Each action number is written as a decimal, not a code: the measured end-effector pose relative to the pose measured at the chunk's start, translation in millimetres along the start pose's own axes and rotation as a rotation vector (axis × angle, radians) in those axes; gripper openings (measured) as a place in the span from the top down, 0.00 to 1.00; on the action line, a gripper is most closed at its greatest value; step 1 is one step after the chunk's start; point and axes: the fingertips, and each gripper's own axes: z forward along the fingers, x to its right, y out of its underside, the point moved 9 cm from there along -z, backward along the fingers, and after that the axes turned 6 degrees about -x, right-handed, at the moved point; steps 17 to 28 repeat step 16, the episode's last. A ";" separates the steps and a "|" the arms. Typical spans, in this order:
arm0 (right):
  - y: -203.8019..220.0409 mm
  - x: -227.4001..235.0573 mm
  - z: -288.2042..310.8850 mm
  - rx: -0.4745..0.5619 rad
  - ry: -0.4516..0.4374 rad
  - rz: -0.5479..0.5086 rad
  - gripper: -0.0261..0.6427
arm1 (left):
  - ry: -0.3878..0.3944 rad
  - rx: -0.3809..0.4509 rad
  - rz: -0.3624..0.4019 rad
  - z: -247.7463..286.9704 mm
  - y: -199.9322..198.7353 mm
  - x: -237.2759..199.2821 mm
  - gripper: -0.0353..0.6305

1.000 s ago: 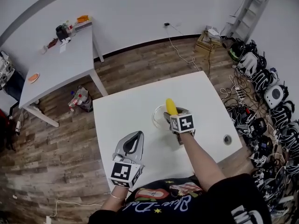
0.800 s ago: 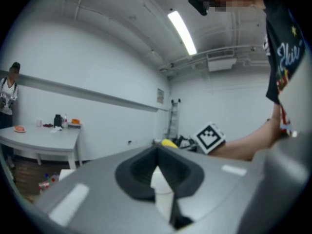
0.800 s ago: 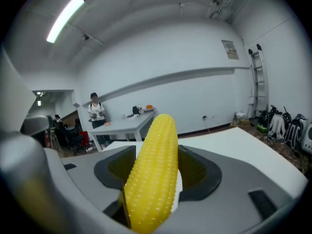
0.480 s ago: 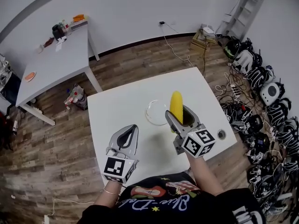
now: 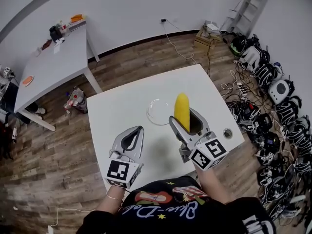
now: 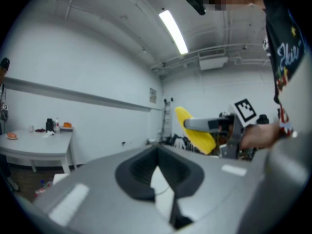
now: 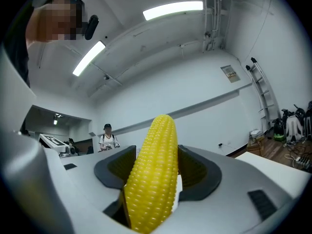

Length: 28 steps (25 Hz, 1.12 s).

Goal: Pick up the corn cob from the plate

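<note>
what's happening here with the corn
A person holds tongs in each hand at a white table. The right tongs are shut on a yellow corn cob, held up in the air, off the clear plate beside it. The left tongs are shut and empty, over the table's near side.

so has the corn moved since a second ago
Yes. Held in the right gripper, the corn was over the plate; now it sits raised, clear of the plate's right edge.
</note>
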 end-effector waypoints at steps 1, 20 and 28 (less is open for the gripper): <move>-3.1 -2.7 -1.1 0.007 -0.003 -0.003 0.55 | 0.002 -0.001 0.002 0.0 -0.3 0.5 0.95; -14.3 -7.9 -7.7 0.045 0.011 -0.013 0.55 | 0.032 -0.006 0.007 4.4 3.3 5.0 0.95; -14.3 -7.9 -7.7 0.045 0.011 -0.013 0.55 | 0.032 -0.006 0.007 4.4 3.3 5.0 0.95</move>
